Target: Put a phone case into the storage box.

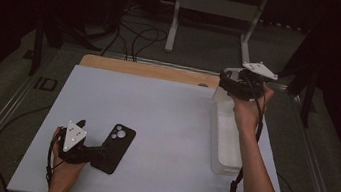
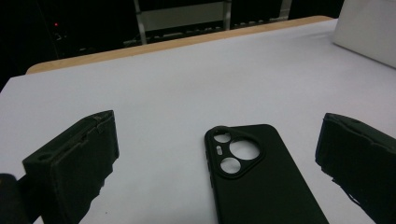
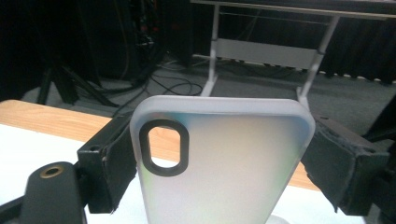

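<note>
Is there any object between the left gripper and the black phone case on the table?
Nothing visible is in the way. In the left gripper view, the black phone case lies flat on the white table, already between the open jaws of the left gripper, with bare surface on each side of it.

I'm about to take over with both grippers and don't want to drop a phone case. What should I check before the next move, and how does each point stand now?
1. Right gripper jaws clamp the clear phone case on both sides: ok.
2. Clear case lifted off the white table: ok.
3. Clear bin under the right hand, contents: cannot tell.
4. Left gripper jaws open, nothing pinched: ok.
5. Black phone case flat on the table between the left jaws, camera cutouts up: ok.
6. Black case gripped: not ok.
</note>
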`<move>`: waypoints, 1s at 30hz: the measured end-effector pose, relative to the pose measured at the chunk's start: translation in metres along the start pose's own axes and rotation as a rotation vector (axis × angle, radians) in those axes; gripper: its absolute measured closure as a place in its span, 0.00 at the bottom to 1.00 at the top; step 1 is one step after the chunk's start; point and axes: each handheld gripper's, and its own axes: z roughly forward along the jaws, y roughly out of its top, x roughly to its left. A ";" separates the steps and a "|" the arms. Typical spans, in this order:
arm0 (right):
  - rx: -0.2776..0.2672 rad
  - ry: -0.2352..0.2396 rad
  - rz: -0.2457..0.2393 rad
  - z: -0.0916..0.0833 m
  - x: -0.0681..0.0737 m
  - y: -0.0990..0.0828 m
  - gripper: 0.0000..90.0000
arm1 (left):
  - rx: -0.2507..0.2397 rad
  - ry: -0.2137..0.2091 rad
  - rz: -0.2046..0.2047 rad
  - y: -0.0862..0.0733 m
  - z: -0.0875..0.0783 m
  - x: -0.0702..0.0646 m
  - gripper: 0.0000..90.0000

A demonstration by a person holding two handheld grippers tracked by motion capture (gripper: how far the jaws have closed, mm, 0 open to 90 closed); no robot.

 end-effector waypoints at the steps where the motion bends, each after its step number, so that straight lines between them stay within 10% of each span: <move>1: 0.006 -0.009 -0.004 0.001 -0.003 0.000 0.19 | 0.002 -0.001 0.001 0.000 0.000 0.000 0.00; 30: 0.160 -0.080 0.051 0.033 -0.022 -0.046 0.18 | -0.001 -0.001 0.002 0.000 0.000 -0.001 0.00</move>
